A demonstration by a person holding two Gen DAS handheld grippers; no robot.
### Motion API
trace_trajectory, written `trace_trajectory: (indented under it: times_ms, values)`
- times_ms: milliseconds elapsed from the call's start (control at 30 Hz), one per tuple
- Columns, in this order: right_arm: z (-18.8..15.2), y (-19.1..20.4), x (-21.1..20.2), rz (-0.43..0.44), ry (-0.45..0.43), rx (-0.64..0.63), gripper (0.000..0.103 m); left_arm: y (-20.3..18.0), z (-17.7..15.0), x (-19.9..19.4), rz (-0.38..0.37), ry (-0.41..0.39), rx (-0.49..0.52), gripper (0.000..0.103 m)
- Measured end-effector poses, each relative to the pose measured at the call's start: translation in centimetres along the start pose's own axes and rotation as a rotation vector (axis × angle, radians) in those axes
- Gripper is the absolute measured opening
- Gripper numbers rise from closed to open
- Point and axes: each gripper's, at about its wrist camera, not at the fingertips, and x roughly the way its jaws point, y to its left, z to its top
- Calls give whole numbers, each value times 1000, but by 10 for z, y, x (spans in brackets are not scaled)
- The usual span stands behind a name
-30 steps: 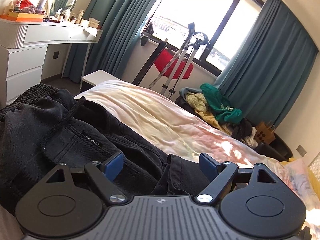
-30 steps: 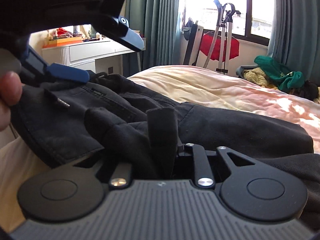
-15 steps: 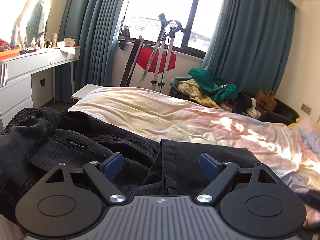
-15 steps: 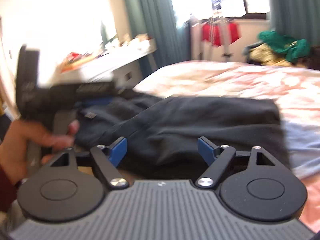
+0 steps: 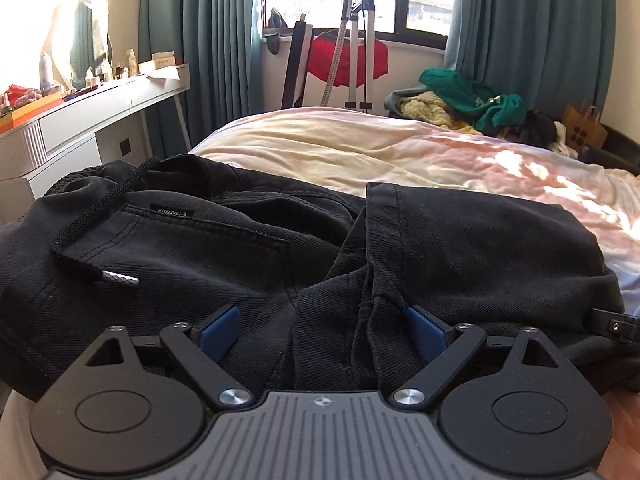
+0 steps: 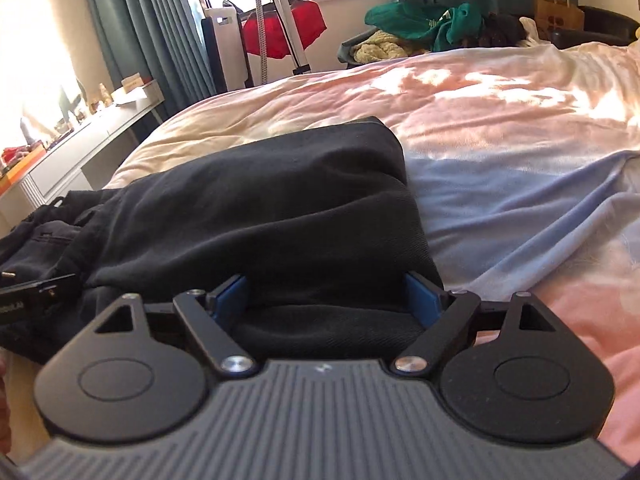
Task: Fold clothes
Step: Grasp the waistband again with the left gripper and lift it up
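Note:
Black trousers point(image 5: 248, 256) lie folded over on the bed, with the waistband and drawstring point(image 5: 80, 224) at the left and the leg part at the right. My left gripper point(image 5: 323, 330) is open, its blue pads on either side of a bunched fold at the near edge. In the right wrist view the folded leg part point(image 6: 280, 208) lies in front of my right gripper point(image 6: 326, 300), which is open with the cloth's near edge between its pads. The left gripper's tip point(image 6: 36, 290) shows at the left edge there.
The bed point(image 5: 400, 152) has a pink and cream cover. A white dressing table point(image 5: 92, 112) with bottles stands at the left. A garment steamer point(image 5: 356, 40), a pile of green and yellow clothes point(image 5: 468, 104) and a paper bag point(image 5: 584, 128) are by the window.
My right gripper let go of the trouser cloth, opened and moved right to the folded leg end. My left gripper stayed open and came lower and closer to the trousers.

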Motion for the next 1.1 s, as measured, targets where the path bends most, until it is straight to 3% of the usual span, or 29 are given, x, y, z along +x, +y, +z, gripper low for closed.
trace_trajectory:
  times_ms: [100, 200, 300, 433, 600, 733, 833, 933, 1033, 1100]
  values:
    - [2, -1, -2, 6, 4, 13, 86, 16, 4, -20, -13, -15, -67, 91]
    - [3, -1, -6, 1, -3, -2, 86, 40, 8, -45, -3, -42, -145, 99]
    - [4, 1, -9, -10, -14, -21, 85, 78, 8, -70, 43, -41, -267, 101]
    - [4, 0, -13, -10, -24, -10, 84, 130, -7, -92, 47, -24, -484, 103]
    - [2, -3, -17, -13, -25, 19, 84, 185, -15, -85, 64, -8, -723, 103]
    - [0, -6, -19, -10, -27, 39, 84, 220, -18, -49, 23, 31, -873, 102]
    - [-1, -1, -19, -29, -40, 9, 84, 235, -22, -34, 49, -10, -950, 101]
    - [-1, 7, -23, -46, -90, -43, 84, 244, -18, -23, 98, -54, -942, 99]
    - [-1, 12, -35, 12, -198, -71, 84, 248, -16, -19, 122, -87, -924, 84]
    - [0, 16, -38, 42, -226, -83, 84, 250, -17, -18, 138, -106, -935, 74]
